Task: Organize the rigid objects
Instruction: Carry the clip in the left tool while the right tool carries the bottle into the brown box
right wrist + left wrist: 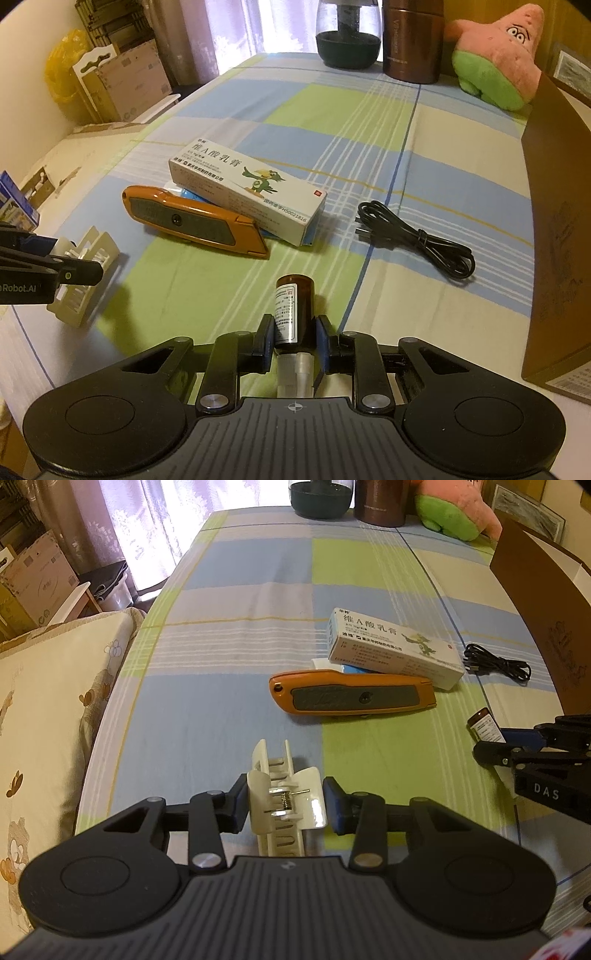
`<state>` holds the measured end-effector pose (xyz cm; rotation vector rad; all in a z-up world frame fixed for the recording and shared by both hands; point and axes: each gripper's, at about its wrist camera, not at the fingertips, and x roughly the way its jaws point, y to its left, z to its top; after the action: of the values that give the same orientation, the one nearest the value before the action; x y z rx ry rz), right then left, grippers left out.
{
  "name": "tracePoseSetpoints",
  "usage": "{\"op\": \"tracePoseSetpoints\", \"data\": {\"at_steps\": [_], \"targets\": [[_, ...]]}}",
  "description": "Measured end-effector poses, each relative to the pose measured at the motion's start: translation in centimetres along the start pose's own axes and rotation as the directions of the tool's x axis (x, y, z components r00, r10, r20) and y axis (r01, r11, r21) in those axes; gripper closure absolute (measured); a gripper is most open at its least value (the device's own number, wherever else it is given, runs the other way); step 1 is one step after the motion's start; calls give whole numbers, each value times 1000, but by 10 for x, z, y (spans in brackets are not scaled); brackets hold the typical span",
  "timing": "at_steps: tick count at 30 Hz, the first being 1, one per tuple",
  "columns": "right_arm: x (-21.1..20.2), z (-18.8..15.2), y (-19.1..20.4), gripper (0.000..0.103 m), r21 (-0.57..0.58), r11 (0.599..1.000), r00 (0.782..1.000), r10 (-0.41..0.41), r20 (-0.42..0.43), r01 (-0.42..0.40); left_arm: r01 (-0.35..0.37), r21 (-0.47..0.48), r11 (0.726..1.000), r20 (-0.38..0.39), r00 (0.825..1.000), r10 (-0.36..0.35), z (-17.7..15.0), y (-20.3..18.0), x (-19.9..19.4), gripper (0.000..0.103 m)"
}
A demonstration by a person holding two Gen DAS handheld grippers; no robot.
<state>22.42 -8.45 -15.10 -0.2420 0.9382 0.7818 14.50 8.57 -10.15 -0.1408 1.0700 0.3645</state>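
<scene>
My left hand-held gripper [286, 805] has its pads either side of the cream hair clip [284, 797], the left pad against one wing and the right pad touching or just short of the other, so I judge the clip clasped or about to be; it sits low over the counter [221, 716], and I cannot tell whether it is lifted. My right hand-held gripper [293, 338] is closed tight on the brown bottle [293, 314], which lies along the fingers with its white nozzle pointing back toward me, the pads pressed on both sides of its labelled body. So two things are in hand and, as far as I can judge, neither has reached a final place. Still lying loose on the checked cloth are the orange knife [195, 221], touching the white carton [247, 192], which rests over something blue and white I cannot make out, and the coiled black cable [417, 240] off by itself toward the brown box [554, 221] at the right edge. That box looks the likely destination, though I cannot see into it or tell what it holds. I reckon the sorting is at an early to middle stage: two pieces gripped, three or more waiting.
</scene>
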Motion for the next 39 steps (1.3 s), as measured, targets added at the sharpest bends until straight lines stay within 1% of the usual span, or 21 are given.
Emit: {"op": "tracePoseSetpoints", "data": {"at_steps": [4,11,20,24,28,32,36,39], "targets": [[-7,2,-2,83,15,1000,1000,7,10,-7,1,7,1000,12,1000,-1,1,-1,-6,66],[-31,8,-3,83,38,999,998,28,59,-30,20,23,1000,29,999,-21,6,-7,-21,66],[-61,15,-11,83,77,997,995,22,97,-30,70,71,995,85,993,-76,21,-28,-44,66],[-77,14,-16,83,96,995,993,14,119,-26,106,105,989,106,988,-117,29,-43,-53,66],[-93,11,-24,83,116,993,990,1,141,-18,139,148,979,127,979,-158,38,-63,-62,66],[-113,6,-37,83,147,989,986,-20,165,-5,177,202,963,147,967,-208,48,-87,-70,66],[-136,1,-52,83,186,983,981,-48,190,12,224,252,941,157,950,-268,58,-115,-79,66],[-156,-5,-65,83,219,975,975,-72,212,24,263,290,920,160,935,-318,64,-138,-87,66]]}}
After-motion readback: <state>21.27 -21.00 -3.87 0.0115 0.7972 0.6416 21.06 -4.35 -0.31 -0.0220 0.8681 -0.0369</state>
